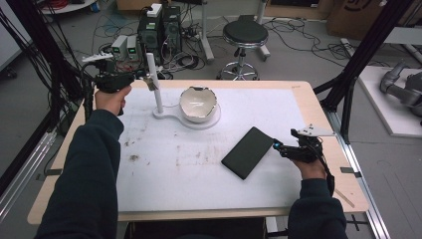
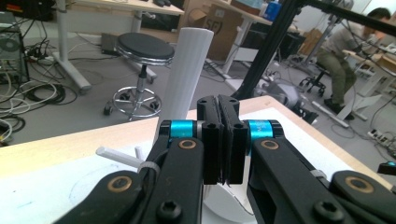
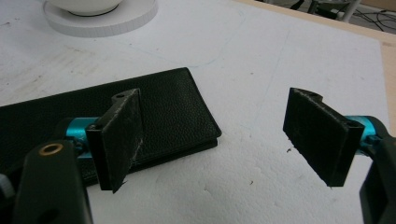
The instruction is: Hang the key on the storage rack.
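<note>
Closing the wide-open right gripper (image 3: 212, 135) beside the black wallet (image 1: 248, 152) risks it being pushed away rather than gripped, while the left gripper (image 2: 223, 140), jaws shut empty, could tip the white post (image 1: 154, 84).

Wooden table (image 1: 318, 107) with a scuffed white foam sheet (image 1: 199, 169) on top. A black leather wallet (image 1: 247, 152) lies just left of the right gripper (image 1: 283, 148); a white stand (image 1: 186, 119) sits by the left gripper (image 1: 144, 75).

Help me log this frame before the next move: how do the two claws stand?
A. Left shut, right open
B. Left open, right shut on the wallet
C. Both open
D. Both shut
A: the left claw has its pads pressed together, while the right claw gapes beside the black wallet.
</note>
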`<state>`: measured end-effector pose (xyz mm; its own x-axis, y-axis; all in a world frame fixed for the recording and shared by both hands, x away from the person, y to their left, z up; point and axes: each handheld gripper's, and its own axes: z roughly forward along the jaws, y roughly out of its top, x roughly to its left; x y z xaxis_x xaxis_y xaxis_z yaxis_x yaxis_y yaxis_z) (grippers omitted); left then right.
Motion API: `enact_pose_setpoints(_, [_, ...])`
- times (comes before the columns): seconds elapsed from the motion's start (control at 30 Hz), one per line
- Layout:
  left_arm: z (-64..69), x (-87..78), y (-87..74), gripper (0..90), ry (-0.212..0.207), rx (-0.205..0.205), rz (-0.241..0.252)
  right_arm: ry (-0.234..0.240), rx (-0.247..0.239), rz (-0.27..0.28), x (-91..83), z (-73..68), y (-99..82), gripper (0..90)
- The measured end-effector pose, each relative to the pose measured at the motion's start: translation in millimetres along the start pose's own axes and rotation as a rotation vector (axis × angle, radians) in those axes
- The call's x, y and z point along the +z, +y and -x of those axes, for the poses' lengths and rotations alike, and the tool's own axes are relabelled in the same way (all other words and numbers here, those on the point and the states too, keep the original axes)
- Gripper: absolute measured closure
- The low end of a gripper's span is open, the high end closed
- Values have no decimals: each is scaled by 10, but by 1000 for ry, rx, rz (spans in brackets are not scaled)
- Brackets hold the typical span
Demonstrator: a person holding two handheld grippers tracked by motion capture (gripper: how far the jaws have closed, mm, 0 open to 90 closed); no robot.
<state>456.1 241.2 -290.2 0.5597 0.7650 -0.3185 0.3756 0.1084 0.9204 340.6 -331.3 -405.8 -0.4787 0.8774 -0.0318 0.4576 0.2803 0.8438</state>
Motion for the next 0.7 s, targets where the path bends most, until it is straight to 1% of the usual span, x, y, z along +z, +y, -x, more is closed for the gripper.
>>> enact_pose_setpoints(0.07, [-14, 5, -2, 879, -3, -12, 4, 1, -1, -2, 1, 0, -1, 209])
enact_pose_setpoints(0.17, [-53, 21, -16, 878, 9, -22, -10, 2, 0, -4, 7, -7, -1, 209])
enact_pose_setpoints(0.23, [-55, 30, -24, 877, 15, -19, -13, 3, -5, -5, 8, -10, -2, 209])
enact_pose_setpoints(0.27, [-45, 54, -47, 870, 43, -2, -23, 3, -4, -6, 7, -8, -1, 209])
enact_pose_setpoints(0.3, [-43, 55, -60, 859, 60, 3, -12, 2, -3, -4, 7, -5, -2, 209])
enact_pose_setpoints(0.33, [-47, 53, -69, 784, 75, -1, -2, 0, 3, -3, 8, -4, -2, 209])
enact_pose_setpoints(0.37, [-52, 45, -80, 719, 104, 2, 6, 1, 2, -3, 8, -2, -3, 209])
enact_pose_setpoints(0.4, [-60, 32, -94, 636, 124, 5, 9, 2, 2, -3, 9, -3, -3, 209])
enact_pose_setpoints(0.47, [-79, -14, -141, 606, 137, 9, 14, 3, -2, -6, 9, -5, -4, 209])
enact_pose_setpoints(0.53, [-99, -79, -208, 529, 155, 11, 24, 6, -3, -7, 13, -5, -6, 209])
enact_pose_setpoints(0.6, [-112, -141, -289, 470, 179, 24, 25, 7, 1, -9, 23, 0, -9, 209])
enact_pose_setpoints(0.67, [-107, -199, -391, 339, 192, 39, 41, 8, 1, -14, 35, 5, -12, 209])
enact_pose_setpoints(0.7, [-100, -217, -428, 258, 190, 48, 41, 9, 3, -16, 44, 5, -10, 209])
